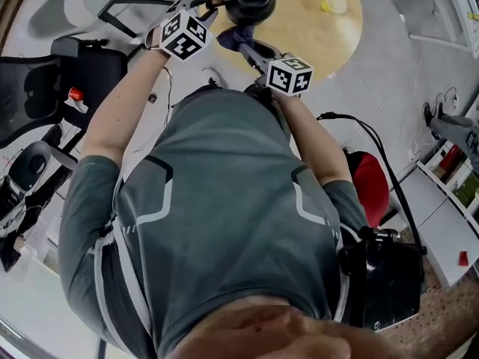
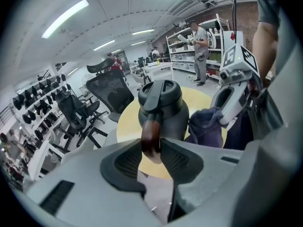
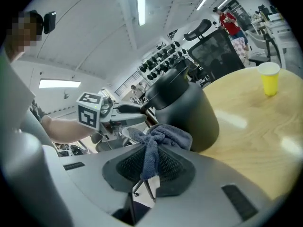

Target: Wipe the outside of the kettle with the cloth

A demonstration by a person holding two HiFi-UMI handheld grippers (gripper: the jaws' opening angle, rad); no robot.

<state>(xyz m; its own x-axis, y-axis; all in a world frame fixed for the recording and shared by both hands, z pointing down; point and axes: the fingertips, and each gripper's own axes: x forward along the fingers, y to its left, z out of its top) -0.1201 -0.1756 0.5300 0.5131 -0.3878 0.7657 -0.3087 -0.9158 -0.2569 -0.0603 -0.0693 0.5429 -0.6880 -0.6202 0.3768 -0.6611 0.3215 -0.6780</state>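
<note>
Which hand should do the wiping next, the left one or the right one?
Right. The right gripper pinches the dark blue cloth, bunched close beside the side of the black kettle. The left gripper is clamped on the brown wooden handle, so it is probably best used for steadying.

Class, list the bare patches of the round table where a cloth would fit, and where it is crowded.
Bare wood: the table between the kettle and the yellow cup, and from the cup to the near rim. Crowded: beside the kettle, at the cloth.
</note>
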